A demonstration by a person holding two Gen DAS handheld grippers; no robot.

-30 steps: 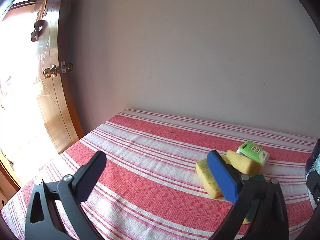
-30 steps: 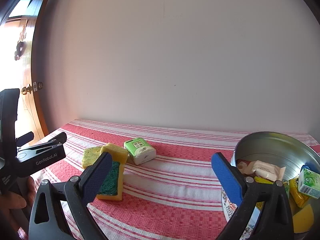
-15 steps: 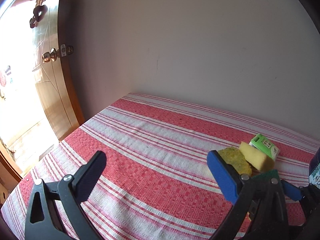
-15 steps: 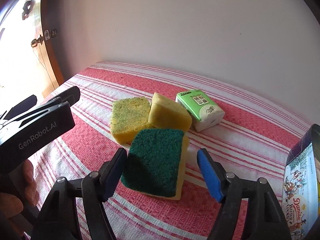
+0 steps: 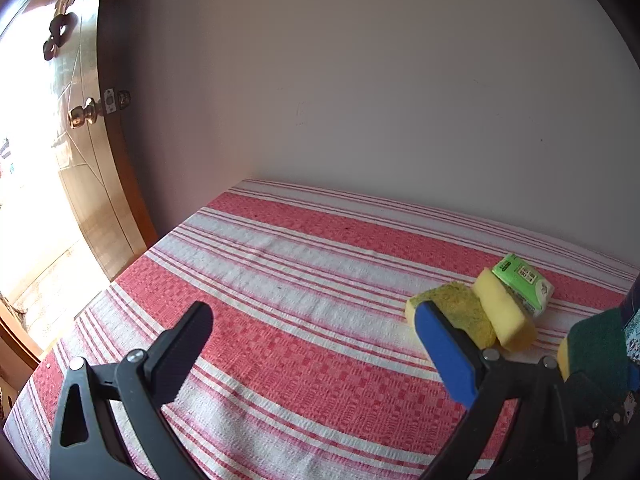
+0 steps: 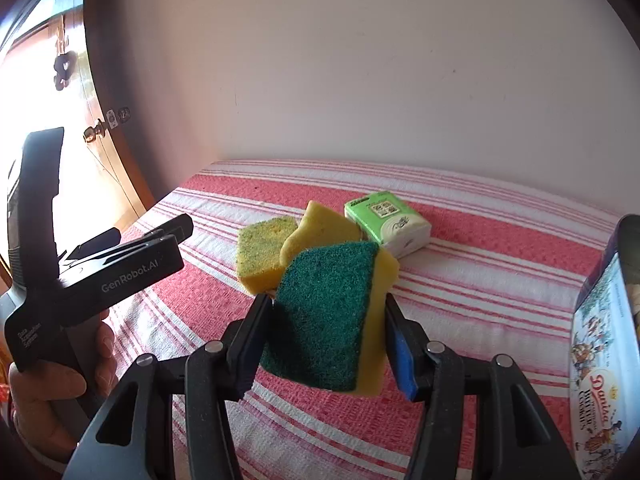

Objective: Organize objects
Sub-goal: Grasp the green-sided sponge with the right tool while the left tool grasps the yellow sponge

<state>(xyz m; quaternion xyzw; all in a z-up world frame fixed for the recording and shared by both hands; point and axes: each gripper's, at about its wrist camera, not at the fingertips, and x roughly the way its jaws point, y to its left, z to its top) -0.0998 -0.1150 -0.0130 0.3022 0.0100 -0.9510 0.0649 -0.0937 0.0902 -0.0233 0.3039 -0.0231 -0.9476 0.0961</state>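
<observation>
My right gripper (image 6: pixel 326 344) is shut on a green-topped yellow sponge (image 6: pixel 328 312) and holds it lifted above the striped cloth; the sponge also shows in the left wrist view (image 5: pixel 592 344) at the right edge. Behind it lie a yellow-green sponge (image 6: pixel 264 252), a plain yellow sponge (image 6: pixel 320 224) and a green tissue pack (image 6: pixel 386 228). The left wrist view shows the same three: yellow-green sponge (image 5: pixel 452 312), yellow sponge (image 5: pixel 502 316), tissue pack (image 5: pixel 524 284). My left gripper (image 5: pixel 316 352) is open and empty over the cloth, left of the sponges.
A round cookie tin (image 6: pixel 604 320) stands at the right edge. The table wears a red and white striped cloth (image 5: pixel 300 280) against a white wall. A wooden door with a brass knob (image 5: pixel 82 116) stands open at the left.
My right gripper has closed on the green-topped sponge and lifted it off the cloth. My left gripper has drifted slightly, still open.
</observation>
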